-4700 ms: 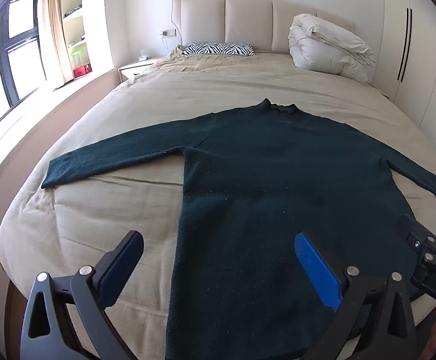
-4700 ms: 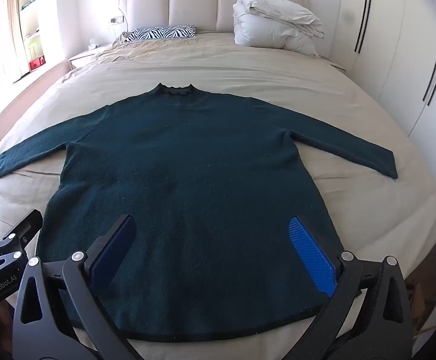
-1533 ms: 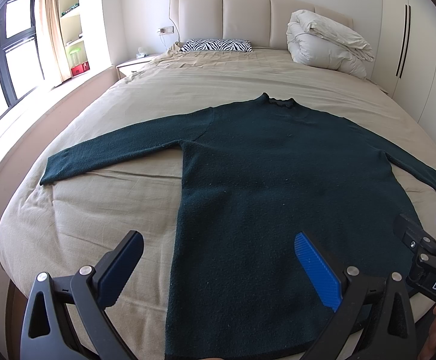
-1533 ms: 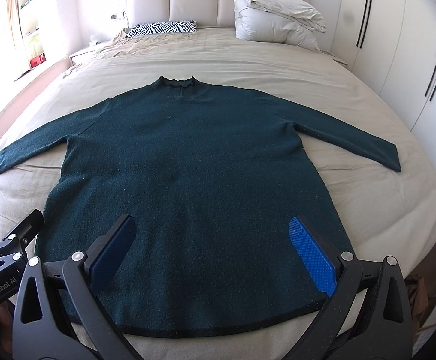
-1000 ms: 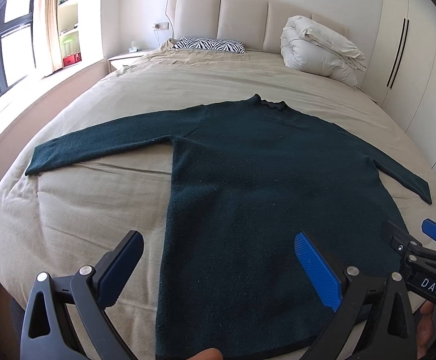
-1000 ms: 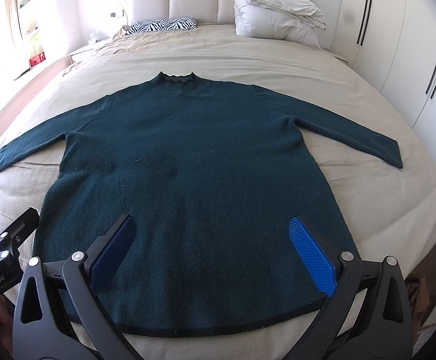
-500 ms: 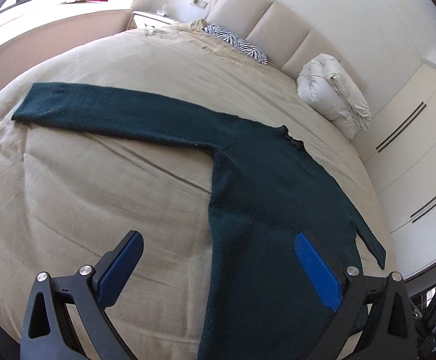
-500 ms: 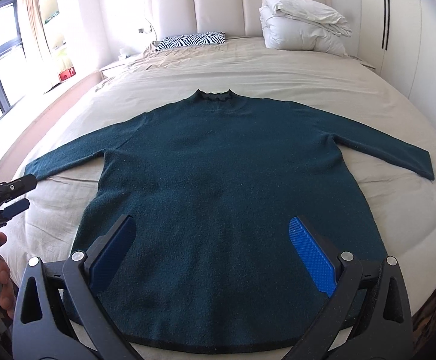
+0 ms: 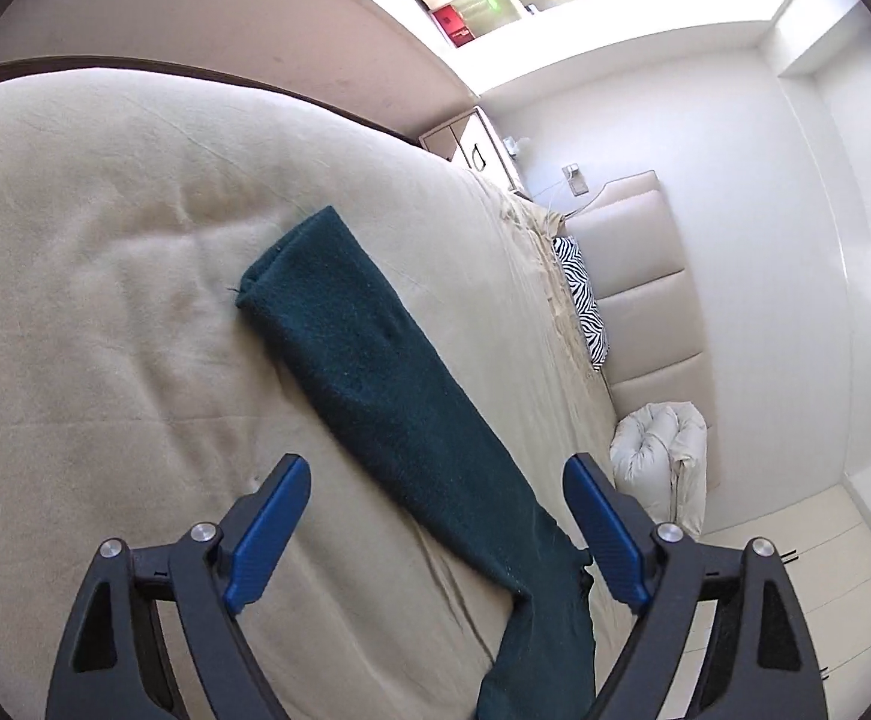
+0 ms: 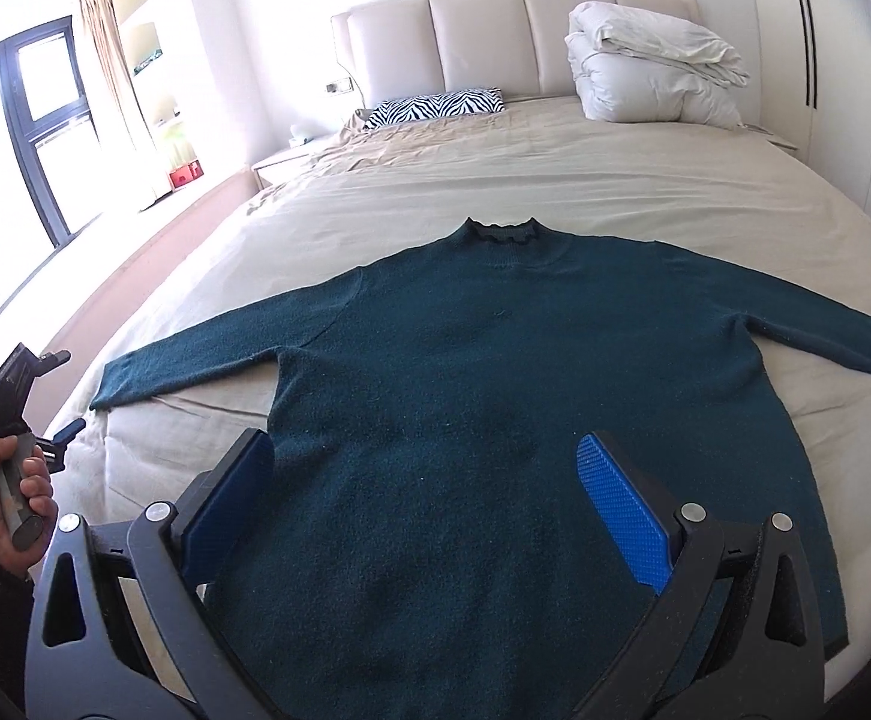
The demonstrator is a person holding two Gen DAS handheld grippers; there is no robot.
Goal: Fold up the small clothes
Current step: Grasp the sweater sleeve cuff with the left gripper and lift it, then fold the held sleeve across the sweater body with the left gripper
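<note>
One dark green sweater lies flat on the bed, both sleeves spread; one zebra pillow and one folded duvet sit at the headboard. Left gripper, rolled sideways, hangs over the left sleeve, jaws apart though just narrowing, gripping nothing. Right gripper hovers released above the hem. The left hand grasps its handle.

The bed carries a dark green sweater spread flat ahead of the fingers, with a zebra pillow and folded white duvet beyond.
</note>
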